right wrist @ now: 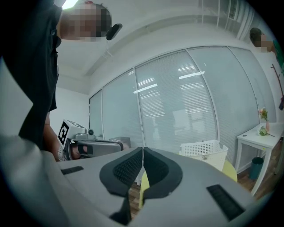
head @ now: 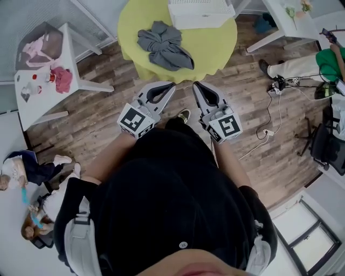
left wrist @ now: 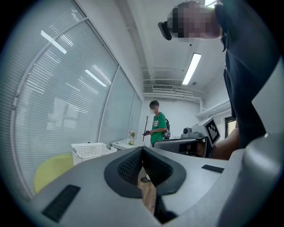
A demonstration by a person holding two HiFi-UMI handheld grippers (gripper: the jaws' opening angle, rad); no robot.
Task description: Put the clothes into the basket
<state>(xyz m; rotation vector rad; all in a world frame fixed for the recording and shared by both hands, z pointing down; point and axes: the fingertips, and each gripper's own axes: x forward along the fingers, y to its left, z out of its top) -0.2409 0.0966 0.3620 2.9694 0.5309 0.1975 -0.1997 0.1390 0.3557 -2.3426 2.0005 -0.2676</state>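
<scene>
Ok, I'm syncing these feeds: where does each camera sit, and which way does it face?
Head view: on the person's head, steeply down at yellow table, grey clothes, basket; torso, left gripper, right gripper show.
Left gripper view: on that gripper, along its shut jaws toward the basket; right gripper beside.
Right gripper view: on that gripper, along its shut jaws toward basket and blinds; left gripper beside.
Shared: the basket, in all three.

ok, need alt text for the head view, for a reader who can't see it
Top-down view of a person holding a left claw and a right claw, both shut and empty, above a wooden floor and aimed at a round yellow table. A crumpled grey garment lies on the table, apart from the white basket at its far edge.
</scene>
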